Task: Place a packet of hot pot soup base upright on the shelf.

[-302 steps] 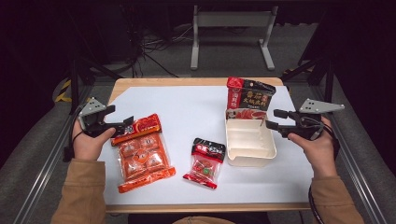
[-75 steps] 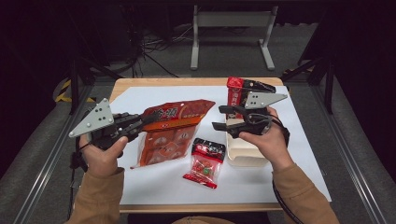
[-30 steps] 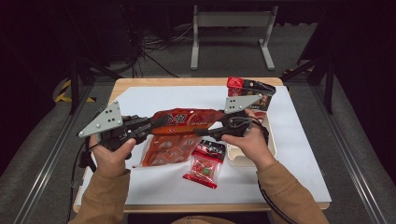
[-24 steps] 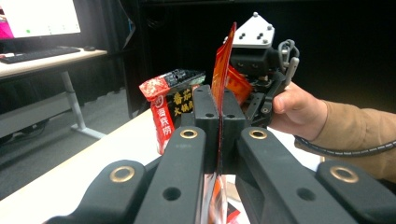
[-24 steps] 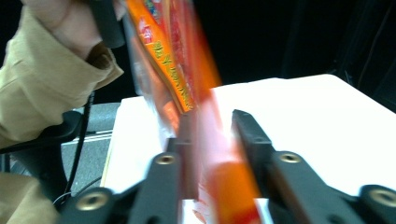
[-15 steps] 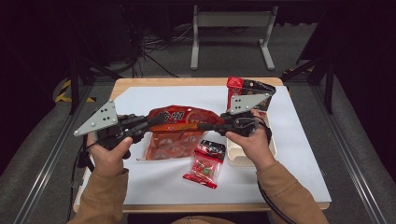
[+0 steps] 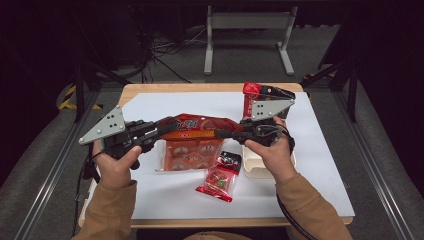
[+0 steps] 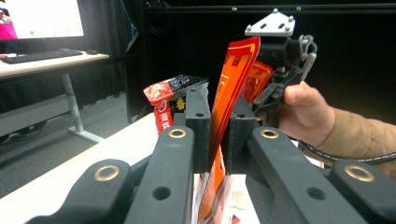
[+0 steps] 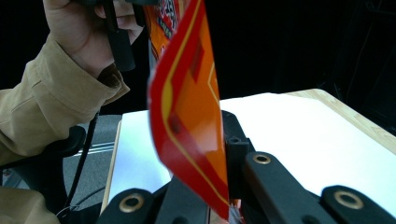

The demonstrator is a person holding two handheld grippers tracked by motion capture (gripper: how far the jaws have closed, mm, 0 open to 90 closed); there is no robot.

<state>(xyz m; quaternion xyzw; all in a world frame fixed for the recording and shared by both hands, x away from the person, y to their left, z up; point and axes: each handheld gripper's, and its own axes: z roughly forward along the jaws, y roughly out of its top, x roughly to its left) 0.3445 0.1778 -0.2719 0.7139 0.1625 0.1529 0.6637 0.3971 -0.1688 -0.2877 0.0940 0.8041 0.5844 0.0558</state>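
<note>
Light falls from above onto the white table sheet [image 7: 310,165], which is bright and evenly lit with only soft shadows under the hands, while the room from 9 through 12 to 3 o'clock sinks into near black. In the left gripper view a monitor [image 8: 44,18] at 11 o'clock glares white, and the near black jaws at 6 o'clock are soft. In the right gripper view the orange packet [image 9: 191,116] at centre is blurred and glossy, and the sleeve [image 9: 51,102] at 9 o'clock is soft.

snack bag [image 7: 192,131]: glossy plastic film | table [image 7: 165,88]: wood, matt white sheet
</note>
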